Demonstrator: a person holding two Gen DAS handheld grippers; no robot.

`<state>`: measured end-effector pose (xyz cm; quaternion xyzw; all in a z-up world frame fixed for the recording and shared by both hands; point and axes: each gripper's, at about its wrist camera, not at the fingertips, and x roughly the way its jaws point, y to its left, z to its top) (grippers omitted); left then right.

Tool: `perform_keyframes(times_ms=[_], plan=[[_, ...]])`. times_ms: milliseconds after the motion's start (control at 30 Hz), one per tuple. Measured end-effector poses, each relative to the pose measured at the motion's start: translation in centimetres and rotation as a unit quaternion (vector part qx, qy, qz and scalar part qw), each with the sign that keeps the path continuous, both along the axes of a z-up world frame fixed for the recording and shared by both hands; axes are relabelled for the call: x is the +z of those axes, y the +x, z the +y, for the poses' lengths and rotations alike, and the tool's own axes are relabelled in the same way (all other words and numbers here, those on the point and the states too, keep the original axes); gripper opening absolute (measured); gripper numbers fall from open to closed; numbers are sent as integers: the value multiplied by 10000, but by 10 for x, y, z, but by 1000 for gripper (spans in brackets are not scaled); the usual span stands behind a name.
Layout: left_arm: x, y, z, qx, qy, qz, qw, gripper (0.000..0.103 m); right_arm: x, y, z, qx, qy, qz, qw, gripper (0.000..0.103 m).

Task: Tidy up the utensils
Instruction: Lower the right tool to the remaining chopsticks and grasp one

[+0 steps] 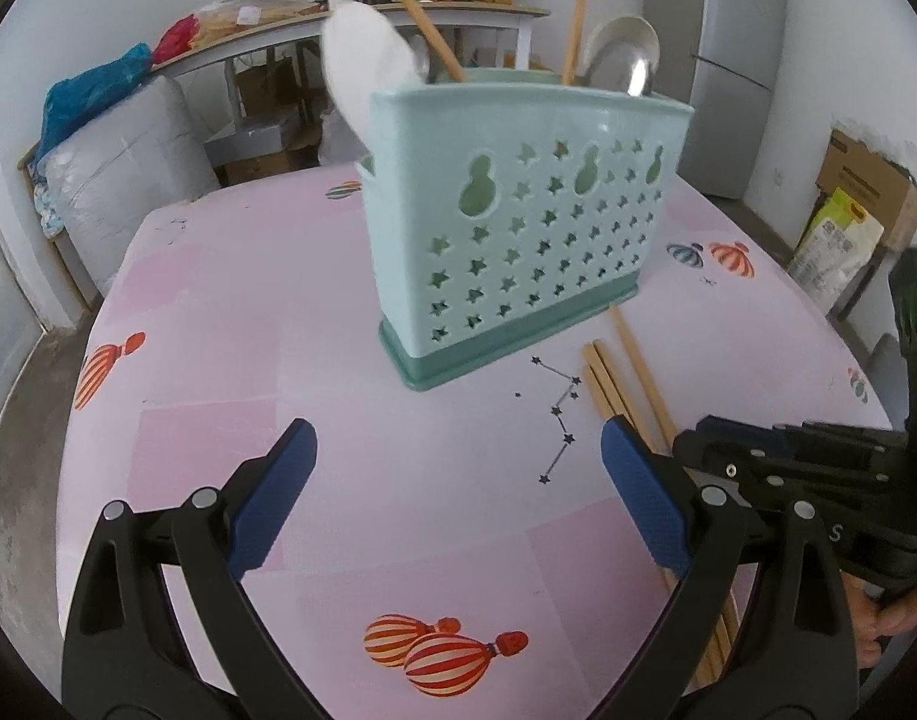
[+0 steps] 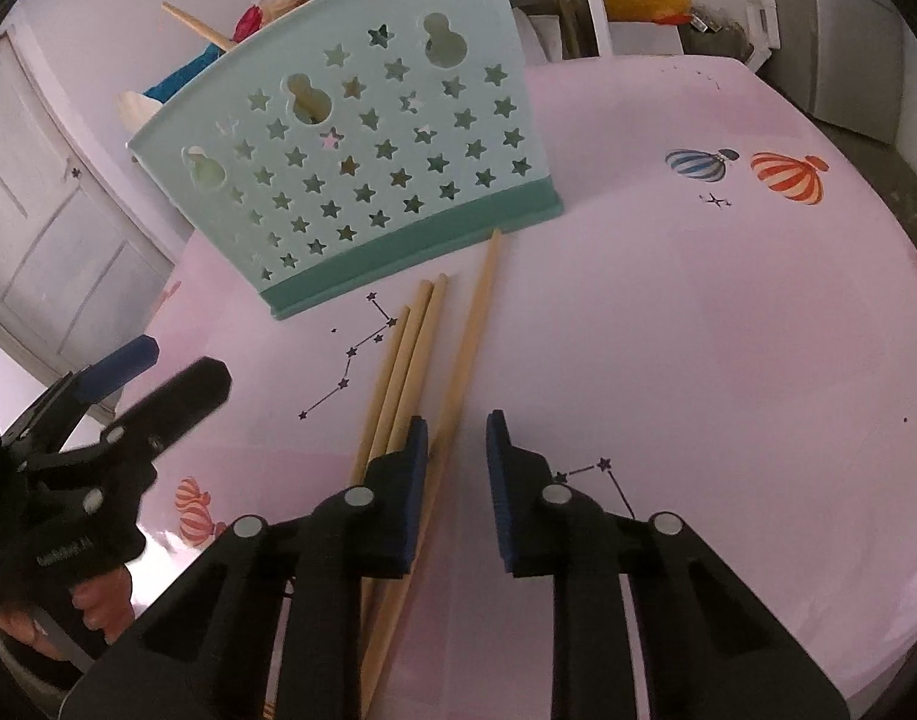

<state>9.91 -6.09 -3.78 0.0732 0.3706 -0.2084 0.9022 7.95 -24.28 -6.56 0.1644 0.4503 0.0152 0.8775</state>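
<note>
A: Pink balloon-print tablecloth (image 1: 230,324), cluttered shelf and fridge behind. Mint caddy (image 1: 518,228) upright mid-table, already holding a white spoon, metal spoons and two chopsticks.

B: Remaining work?

A: Four loose chopsticks (image 2: 422,360) flat on the cloth, just in front of the caddy's base, toward its right end. Long axes roughly parallel, running from the caddy back toward the right gripper (image 2: 457,444). Longest one (image 2: 476,324) nearly touching the caddy's base.

B: Nearer claw?

A: Right, clearly. Parked directly over the near ends, jaws narrowly parted, nothing between the pads. Left finger (image 2: 410,480) sitting over the bundle; gap itself lined up just right of the sticks.

B: Left gripper (image 1: 458,480)?

A: Spread wide, empty, facing the caddy front. Chopsticks off beside its right finger (image 1: 644,498), partly hidden under it.

B: Key relation?

A: Stick axis nearly along the right claw's pointing direction, not across the gap. Probably needs a small shift left and a wrist turn for a crosswise pinch. Contact height above the cloth: cannot tell.
</note>
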Motion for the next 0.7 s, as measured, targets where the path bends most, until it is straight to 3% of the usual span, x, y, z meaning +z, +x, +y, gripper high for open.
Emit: perform_keyframes(times_ms=[300, 467, 700], plan=[[-9, -4, -12, -236, 150, 102, 9996, 92, 0, -2, 3, 15, 82, 16, 10000, 13], [-10, -5, -12, -255, 84, 143, 9995, 92, 2, -1, 13, 130, -309, 30, 9994, 10], [-17, -9, -27, -463, 236, 176, 9985, 92, 1, -11, -5, -237, -399, 37, 9989, 7]])
